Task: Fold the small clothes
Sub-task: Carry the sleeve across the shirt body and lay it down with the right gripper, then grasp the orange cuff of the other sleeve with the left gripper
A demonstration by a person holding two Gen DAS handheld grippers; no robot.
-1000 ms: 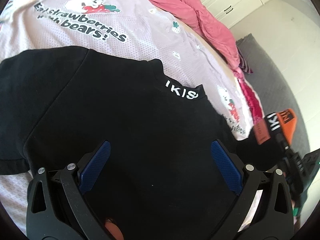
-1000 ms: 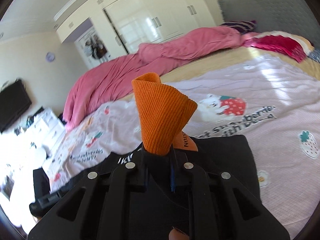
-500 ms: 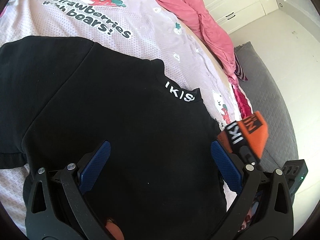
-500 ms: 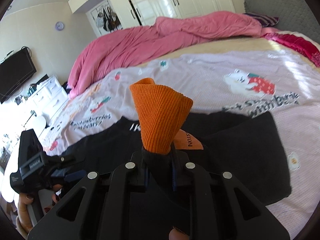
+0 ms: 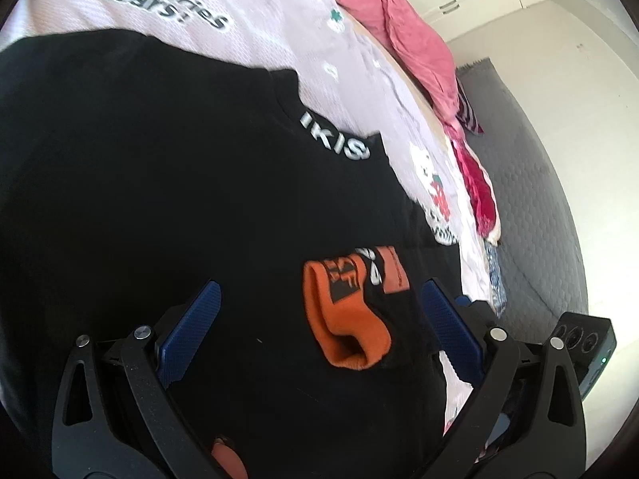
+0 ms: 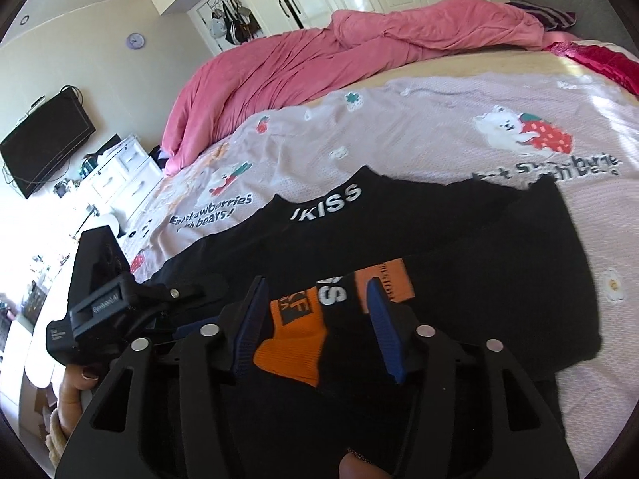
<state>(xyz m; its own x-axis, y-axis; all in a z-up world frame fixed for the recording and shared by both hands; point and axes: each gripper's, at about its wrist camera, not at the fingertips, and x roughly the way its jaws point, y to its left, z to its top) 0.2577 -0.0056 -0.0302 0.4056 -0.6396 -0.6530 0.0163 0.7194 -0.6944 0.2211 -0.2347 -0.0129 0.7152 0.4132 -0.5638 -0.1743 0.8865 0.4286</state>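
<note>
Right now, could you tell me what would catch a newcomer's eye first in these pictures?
The bright orange cuff of a sleeve folded in over the black garment stands out first, lying between the fingers of the right gripper, whose jaws are opening. Next comes the white lettering on the garment's collar. Behind it, a rumpled pink duvet runs along the far side of the bed, beyond the pale strawberry-and-bear bedspread.

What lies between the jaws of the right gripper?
In the right wrist view, the orange cuff of the black shirt's sleeve lies between the opening jaws of the right gripper, released onto the shirt.
</note>
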